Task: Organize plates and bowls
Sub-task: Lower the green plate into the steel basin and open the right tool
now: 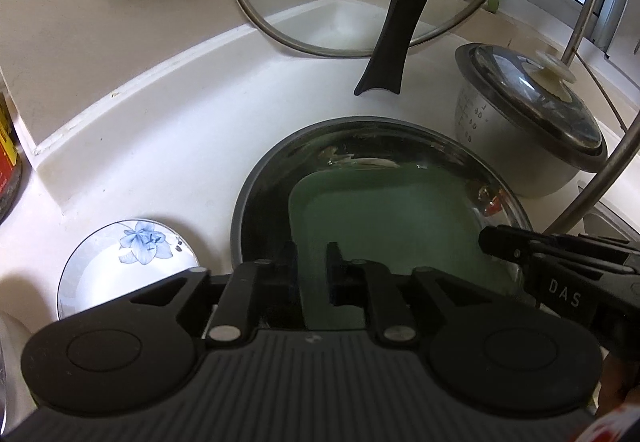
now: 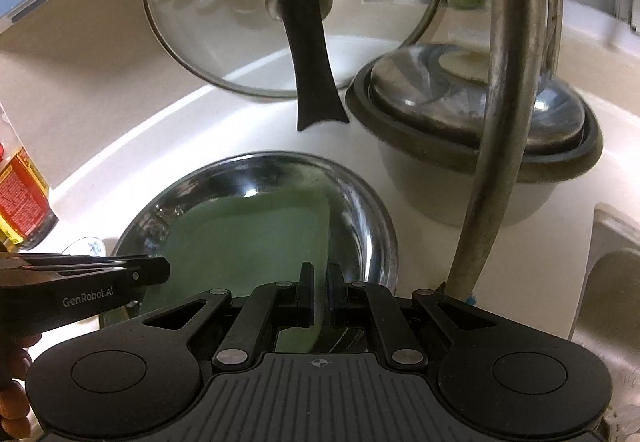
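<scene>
Right wrist view: right gripper [image 2: 320, 292] clamps the green plate's [image 2: 248, 234] near edge in the steel bowl [image 2: 360, 210], left gripper [image 1: 312, 274] slightly parted around it; judged next: release and withdraw

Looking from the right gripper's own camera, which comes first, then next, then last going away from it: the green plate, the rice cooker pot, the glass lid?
1. Green plate, its edge right between the right gripper fingers, inside the steel bowl.
2. Rice cooker pot, further back on the right.
3. Glass lid, leaning against the back wall, farthest.
</scene>
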